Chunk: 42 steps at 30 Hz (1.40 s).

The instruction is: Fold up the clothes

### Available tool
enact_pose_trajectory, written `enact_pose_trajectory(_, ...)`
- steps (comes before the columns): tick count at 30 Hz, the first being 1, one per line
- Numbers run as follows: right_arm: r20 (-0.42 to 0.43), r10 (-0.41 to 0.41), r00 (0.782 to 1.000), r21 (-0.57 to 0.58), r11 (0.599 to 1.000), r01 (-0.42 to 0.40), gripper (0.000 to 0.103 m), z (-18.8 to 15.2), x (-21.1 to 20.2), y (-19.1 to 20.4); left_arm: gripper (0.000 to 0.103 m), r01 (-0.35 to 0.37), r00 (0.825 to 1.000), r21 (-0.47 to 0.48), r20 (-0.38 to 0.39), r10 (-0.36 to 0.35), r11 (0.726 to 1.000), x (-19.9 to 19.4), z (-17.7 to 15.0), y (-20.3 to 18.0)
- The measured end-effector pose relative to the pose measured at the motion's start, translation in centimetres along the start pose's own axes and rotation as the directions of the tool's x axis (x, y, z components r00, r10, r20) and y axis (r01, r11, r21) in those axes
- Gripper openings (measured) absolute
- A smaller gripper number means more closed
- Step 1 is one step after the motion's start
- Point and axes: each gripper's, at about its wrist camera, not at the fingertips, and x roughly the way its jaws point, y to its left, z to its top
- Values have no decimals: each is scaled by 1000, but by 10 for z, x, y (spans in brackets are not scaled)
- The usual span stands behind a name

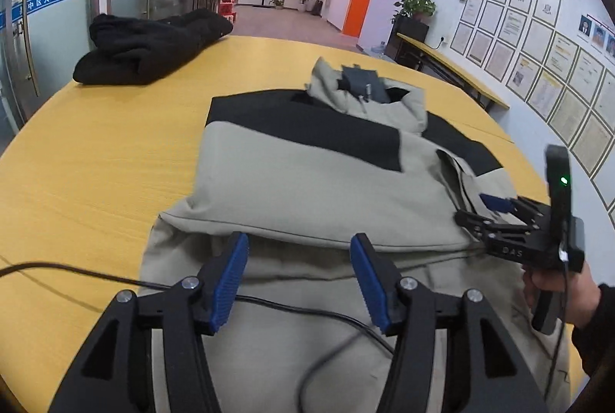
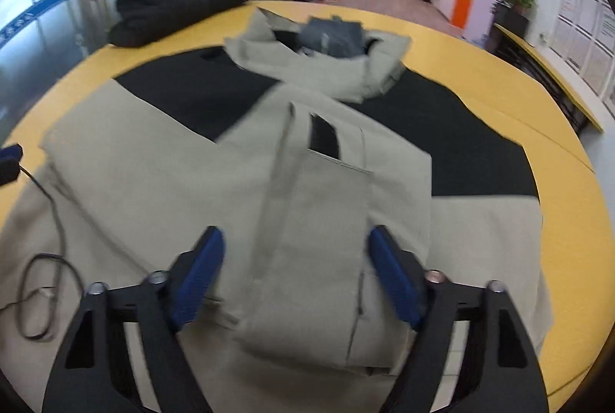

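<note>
A beige jacket with black shoulder panels and a hood (image 1: 307,178) lies spread on the yellow table (image 1: 96,163), its left sleeve folded across the front. My left gripper (image 1: 298,282) is open and empty, just above the jacket's lower left part. My right gripper (image 2: 296,274) is open and empty over the folded sleeve and middle of the jacket (image 2: 238,182). The right gripper also shows in the left wrist view (image 1: 484,209), at the jacket's right side. A tip of the left gripper (image 2: 9,159) shows at the left edge of the right wrist view.
A black garment (image 1: 150,44) lies piled at the table's far left, also in the right wrist view (image 2: 177,5). A black cable (image 1: 269,305) runs across the table and over the jacket's hem. A second yellow table (image 1: 453,67) stands by the right wall.
</note>
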Motion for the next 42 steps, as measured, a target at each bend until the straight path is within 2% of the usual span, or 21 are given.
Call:
enact_pose_trajectory(2,16,-25,1000,22,999,25,52,-6,0,-3,59,22,1000,12,13,-22,1000,10,-4,2)
enact_pose_trajectory(4,47,-42,998,50,998,40,38,-9,-7,-7,59,41,999,26,14,-41,999,17,-7,1)
enact_pose_trajectory(6,77,-22,997,136,991,11,26,-6,-23,-20,59,63,998,30,2,-63,998,17,-7,-3)
enact_pose_trajectory(9,146,2,989,276,960,-43,25,-1,-64,-52,59,100,995,46,9,-101,994,-1,3,-10)
enact_pose_trajectory(11,178,4,984,375,924,-72,25,1,-94,-82,59,125,991,67,34,-127,990,-18,18,-14)
enact_pose_trajectory(13,160,-5,987,439,896,-67,25,-1,-106,-112,65,143,987,86,57,-148,986,-31,34,-19)
enact_pose_trajectory(14,133,8,991,469,880,-70,25,-6,-104,-126,72,137,988,92,61,-143,986,-31,40,-20)
enact_pose_trajectory(17,67,60,996,525,847,-87,26,-22,-83,-155,74,116,991,116,54,-123,986,-12,51,-22)
enact_pose_trajectory(19,32,88,996,541,836,-91,28,-34,-62,-165,74,102,994,111,14,-104,989,13,49,-18)
enact_pose_trajectory(20,21,99,995,550,830,-94,31,-40,-52,-168,73,91,996,101,-22,-89,991,28,45,-15)
enact_pose_trajectory(21,33,105,994,563,820,-105,38,-45,-49,-171,70,77,996,94,-49,-73,993,40,37,-11)
enact_pose_trajectory(22,45,110,993,575,810,-116,52,-50,-45,-173,69,63,996,88,-73,-56,994,51,28,-7)
enact_pose_trajectory(23,60,107,992,584,803,-122,58,-54,-46,-175,69,58,996,92,-72,-52,994,54,22,-5)
enact_pose_trajectory(24,68,100,993,575,809,-121,64,-55,-48,-175,69,49,997,102,-56,-44,994,56,15,-2)
enact_pose_trajectory(28,91,44,995,502,861,-84,69,-57,-66,-176,69,64,997,56,-40,-62,996,56,11,11)
enact_pose_trajectory(30,90,-15,996,474,880,-30,69,-55,-83,-177,68,45,998,48,-41,-43,998,51,12,15)
enact_pose_trajectory(33,104,-130,986,357,930,85,69,-36,-116,-163,68,14,1000,42,-20,-13,999,33,20,18)
enact_pose_trajectory(35,157,-102,982,274,960,56,79,-16,-136,-149,70,21,1000,42,13,-21,999,17,32,15)
enact_pose_trajectory(36,169,-67,983,247,969,24,87,-8,-138,-143,72,30,999,52,10,-31,998,17,35,12)
enact_pose_trajectory(40,97,51,994,189,980,-69,88,6,-100,-121,72,62,997,104,-48,-57,993,35,35,-3)
enact_pose_trajectory(42,35,84,996,197,976,-90,80,-5,-72,-119,71,40,995,122,-100,-27,992,55,22,-4)
